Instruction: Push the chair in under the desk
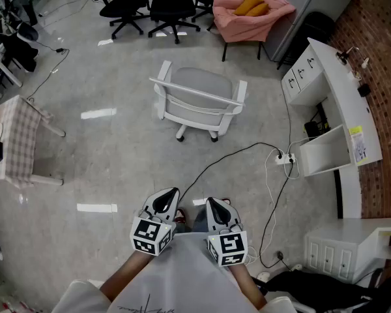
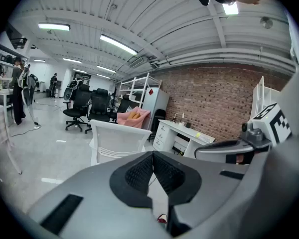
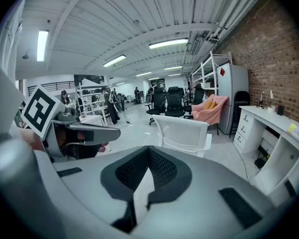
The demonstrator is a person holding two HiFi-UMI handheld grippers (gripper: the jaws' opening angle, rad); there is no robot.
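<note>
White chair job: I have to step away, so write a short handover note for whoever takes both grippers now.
Left gripper: shut, empty.
Right gripper: shut, empty. Both are close to the body, touching nothing.
White chair: out in the open, apart from the white desk.
Done: nothing yet.
Left: walk up, push the chair under the desk; mind the floor cable.

The chair (image 1: 199, 103) stands on the floor at 12 o'clock from the left gripper (image 1: 171, 194) and right gripper (image 1: 214, 204), well apart from the table (image 1: 342, 103) at 2 o'clock. A power strip (image 1: 285, 158) lies between them. Behind the chair are an armchair (image 1: 251, 12) at 1 o'clock and office chairs (image 1: 150, 5) at 11.
</note>
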